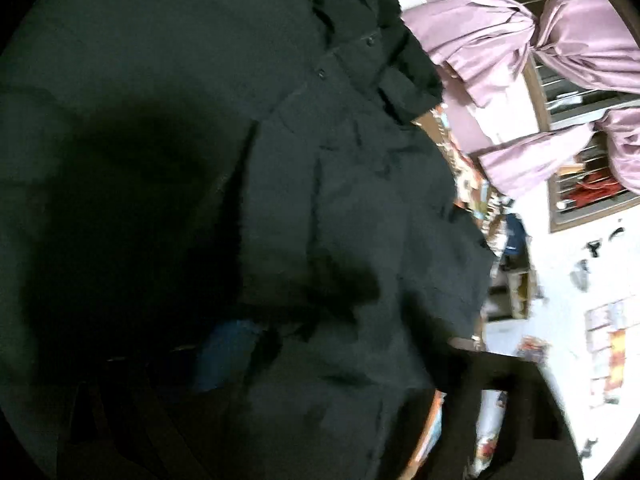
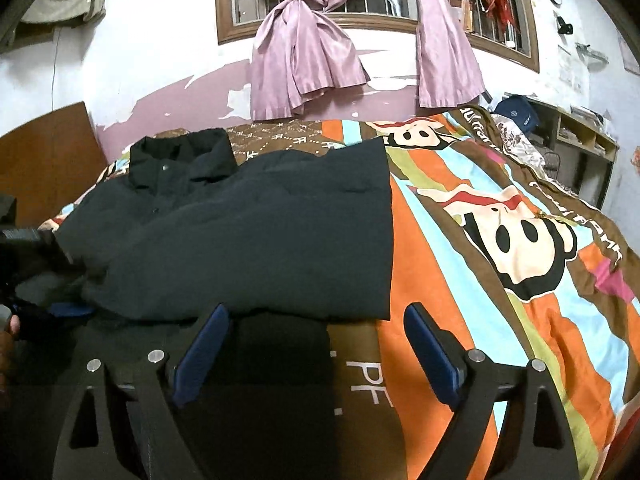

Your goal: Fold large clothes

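Lying across the cartoon-print bedspread [image 2: 460, 248], at about 10 o'clock in the right wrist view: a dark padded jacket [image 2: 248, 232], collar [image 2: 180, 152] toward the wall at 11 o'clock, hem edge running straight down at centre. Looking bulky and soft, probably fairly heavy, likely springing back after creasing; smooth shell possibly slipping between pads. Hovering at 6 o'clock just short of the near edge: right gripper [image 2: 316, 344], blue pads spread wide, nothing between them. Filling the left wrist view: the same jacket [image 1: 320, 200], too dark and blurred for telling the left gripper's state. Best gripping at the hem corner or cuff, pinching both layers.
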A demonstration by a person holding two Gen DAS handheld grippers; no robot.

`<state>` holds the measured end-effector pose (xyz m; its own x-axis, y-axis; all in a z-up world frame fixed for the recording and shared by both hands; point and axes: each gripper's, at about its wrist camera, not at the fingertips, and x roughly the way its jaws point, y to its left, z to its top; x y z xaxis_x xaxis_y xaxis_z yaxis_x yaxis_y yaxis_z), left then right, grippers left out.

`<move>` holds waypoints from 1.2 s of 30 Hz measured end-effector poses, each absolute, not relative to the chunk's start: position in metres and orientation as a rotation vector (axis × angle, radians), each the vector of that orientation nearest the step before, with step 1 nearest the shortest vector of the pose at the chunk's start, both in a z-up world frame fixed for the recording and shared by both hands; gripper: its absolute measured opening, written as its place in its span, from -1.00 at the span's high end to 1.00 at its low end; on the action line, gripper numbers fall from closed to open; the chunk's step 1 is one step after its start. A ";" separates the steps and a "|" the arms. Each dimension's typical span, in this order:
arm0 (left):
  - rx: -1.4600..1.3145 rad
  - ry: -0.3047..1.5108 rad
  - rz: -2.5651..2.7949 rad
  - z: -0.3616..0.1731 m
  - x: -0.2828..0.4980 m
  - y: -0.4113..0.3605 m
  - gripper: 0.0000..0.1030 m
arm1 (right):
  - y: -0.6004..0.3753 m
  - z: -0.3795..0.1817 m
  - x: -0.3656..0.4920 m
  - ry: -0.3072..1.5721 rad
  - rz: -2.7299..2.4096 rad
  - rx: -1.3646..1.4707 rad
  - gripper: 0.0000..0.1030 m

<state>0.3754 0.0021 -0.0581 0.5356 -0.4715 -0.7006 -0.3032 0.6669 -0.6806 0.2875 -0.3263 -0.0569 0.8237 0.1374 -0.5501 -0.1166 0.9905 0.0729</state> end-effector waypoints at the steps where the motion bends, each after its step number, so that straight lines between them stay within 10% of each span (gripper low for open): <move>1: -0.825 1.048 -0.105 -0.058 0.378 -0.002 0.47 | -0.327 -0.057 0.287 0.585 0.134 0.040 -0.72; 17: -0.230 0.615 -0.099 0.037 0.345 -0.015 0.75 | -0.311 -0.033 0.276 0.472 0.189 0.023 -0.73; 36: -0.191 0.762 0.112 -0.055 0.355 0.081 0.75 | -0.207 -0.041 0.379 0.705 0.286 0.023 -0.77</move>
<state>0.3551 0.0811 -0.0548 0.7189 0.0314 -0.6944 -0.1692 0.9769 -0.1310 0.3795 -0.2069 -0.0410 0.7239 0.2672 -0.6361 -0.2518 0.9607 0.1170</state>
